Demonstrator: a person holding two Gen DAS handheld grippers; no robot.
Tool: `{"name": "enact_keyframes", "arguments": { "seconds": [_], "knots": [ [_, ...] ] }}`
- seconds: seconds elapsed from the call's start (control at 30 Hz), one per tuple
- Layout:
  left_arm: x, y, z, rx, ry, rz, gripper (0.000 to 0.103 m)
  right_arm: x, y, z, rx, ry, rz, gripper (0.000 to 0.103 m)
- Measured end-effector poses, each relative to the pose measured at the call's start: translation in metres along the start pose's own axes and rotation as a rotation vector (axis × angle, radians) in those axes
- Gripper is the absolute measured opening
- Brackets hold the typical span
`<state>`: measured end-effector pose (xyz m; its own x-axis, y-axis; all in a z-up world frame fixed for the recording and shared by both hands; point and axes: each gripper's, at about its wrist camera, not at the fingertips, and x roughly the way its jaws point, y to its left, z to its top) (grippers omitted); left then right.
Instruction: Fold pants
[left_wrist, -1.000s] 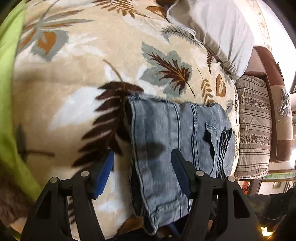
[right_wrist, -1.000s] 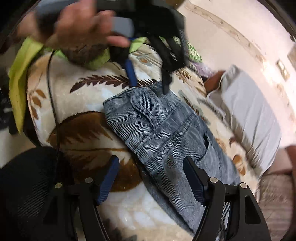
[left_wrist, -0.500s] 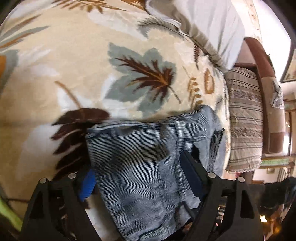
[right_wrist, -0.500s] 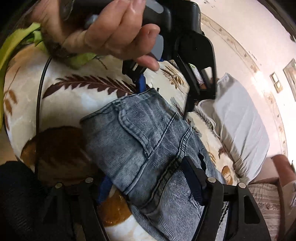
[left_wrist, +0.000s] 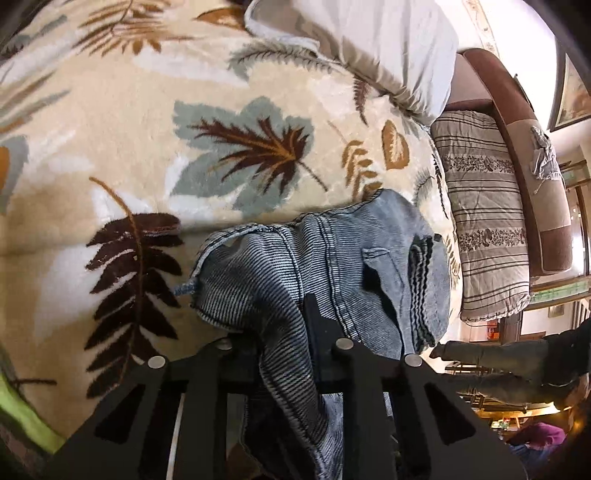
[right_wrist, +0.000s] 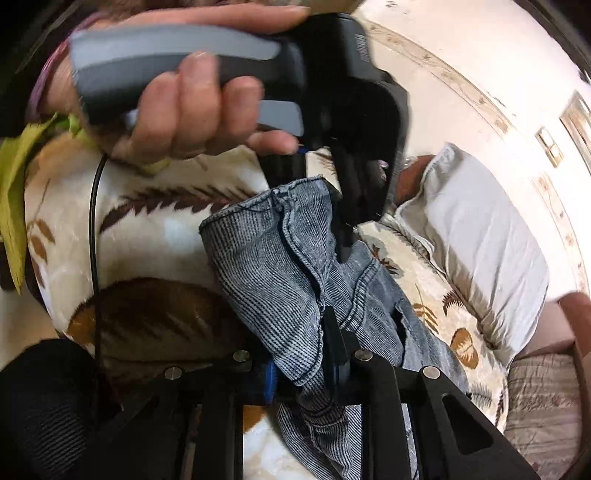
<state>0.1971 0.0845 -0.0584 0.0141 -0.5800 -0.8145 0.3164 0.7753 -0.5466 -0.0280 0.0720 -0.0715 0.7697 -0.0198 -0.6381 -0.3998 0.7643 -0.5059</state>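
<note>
The pants (left_wrist: 354, 266) are grey-blue ribbed denim, partly folded on a leaf-print blanket (left_wrist: 155, 110). My left gripper (left_wrist: 280, 332) is shut on the near edge of the pants, cloth bunched between its fingers and lifted off the blanket. My right gripper (right_wrist: 306, 365) is also shut on the pants (right_wrist: 273, 273), pinching the cloth near a seam. In the right wrist view the left gripper (right_wrist: 332, 221), held by a hand (right_wrist: 184, 110), grips the far edge of the same raised fold. The rest of the pants lies flat toward the pillow.
A white pillow (left_wrist: 376, 48) lies at the bed's head, also in the right wrist view (right_wrist: 480, 251). A striped folded quilt (left_wrist: 484, 206) and a brown headboard (left_wrist: 517, 122) stand to the right. A green cloth (right_wrist: 14, 184) hangs at the bed's left edge.
Both grippers went from open, straddling the pants' edge, to shut on the cloth. The gripped edge has been lifted off the blanket and bunched up.
</note>
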Motion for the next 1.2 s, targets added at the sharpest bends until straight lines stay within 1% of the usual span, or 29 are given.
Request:
{"name": "enact_keyframes", "arguments": {
  "seconds": [0.33, 0.47, 0.67, 0.87, 1.1, 1.17, 1.2],
  "knots": [
    [-0.025, -0.060, -0.001, 0.072, -0.053, 0.065, 0.014, -0.038, -0.058, -0.008, 0.235, -0.053, 0.068, 0.019],
    [-0.029, -0.085, 0.000, 0.092, -0.069, 0.085, 0.014, -0.051, -0.079, -0.017, 0.303, -0.075, 0.075, 0.019],
    [-0.027, -0.127, 0.004, 0.124, -0.081, 0.120, 0.014, -0.067, -0.107, -0.031, 0.371, -0.102, 0.071, 0.019],
    [-0.015, -0.176, 0.008, 0.171, -0.083, 0.144, 0.014, -0.077, -0.138, -0.055, 0.455, -0.118, 0.070, 0.019],
    [0.016, -0.234, 0.014, 0.224, -0.057, 0.169, 0.014, -0.092, -0.175, -0.089, 0.563, -0.128, 0.057, 0.019],
    [0.029, -0.251, 0.014, 0.242, -0.043, 0.181, 0.014, -0.098, -0.182, -0.098, 0.583, -0.134, 0.049, 0.017],
    [0.035, -0.257, 0.014, 0.249, -0.037, 0.186, 0.014, -0.101, -0.186, -0.103, 0.596, -0.138, 0.042, 0.013]
  ]
}}
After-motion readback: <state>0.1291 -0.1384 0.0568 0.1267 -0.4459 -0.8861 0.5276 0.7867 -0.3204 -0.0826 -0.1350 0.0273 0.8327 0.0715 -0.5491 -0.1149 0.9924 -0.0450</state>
